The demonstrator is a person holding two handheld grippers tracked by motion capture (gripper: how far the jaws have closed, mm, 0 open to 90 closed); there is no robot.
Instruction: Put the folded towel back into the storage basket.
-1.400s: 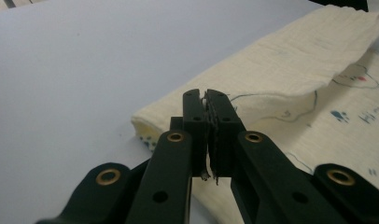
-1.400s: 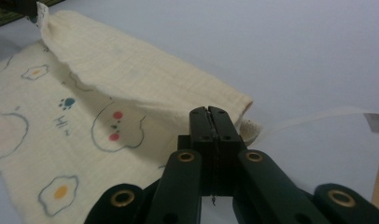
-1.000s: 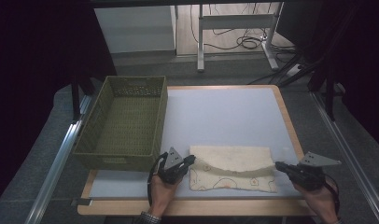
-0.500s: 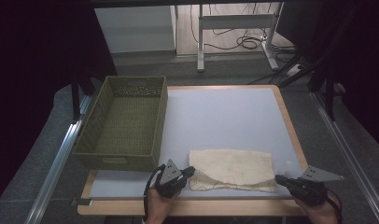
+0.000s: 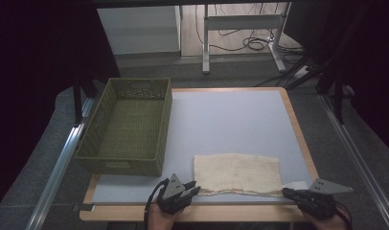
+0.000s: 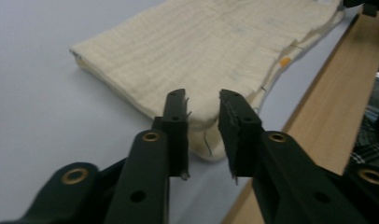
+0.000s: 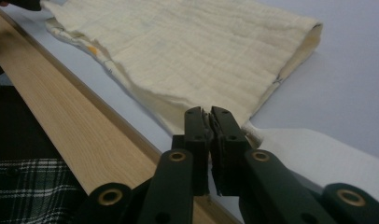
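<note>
We see a folded, cream-coloured rectangular cloth of crinkled woven fabric (image 5: 237,174) lying flat on the pale blue-grey table mat (image 5: 221,120), near the front edge and toward the right half of it. Its long sides run left to right, the upper layer looks smooth and even, and along the near edge a lower layer peeks out unevenly, with small orange and dark marks on it in the left gripper view (image 6: 211,51). In the right gripper view (image 7: 178,51) the fold at the cloth's right end shows as a rounded, doubled edge. To the left of the cloth, well apart from it, stands an olive-green rectangular woven basket (image 5: 126,125) on the left side of the table; we see nothing inside it but its own woven floor. The wooden table border (image 5: 207,213) runs along the near side. The left gripper (image 5: 191,190) sits just at the cloth's near left corner; its jaws stand apart, with the corner of the cloth lying just beyond and between them, not pinched. The right gripper (image 5: 284,192) sits at the near right corner; its jaws are pressed together, and whether a bit of the cloth's edge is caught between them we cannot tell.
</note>
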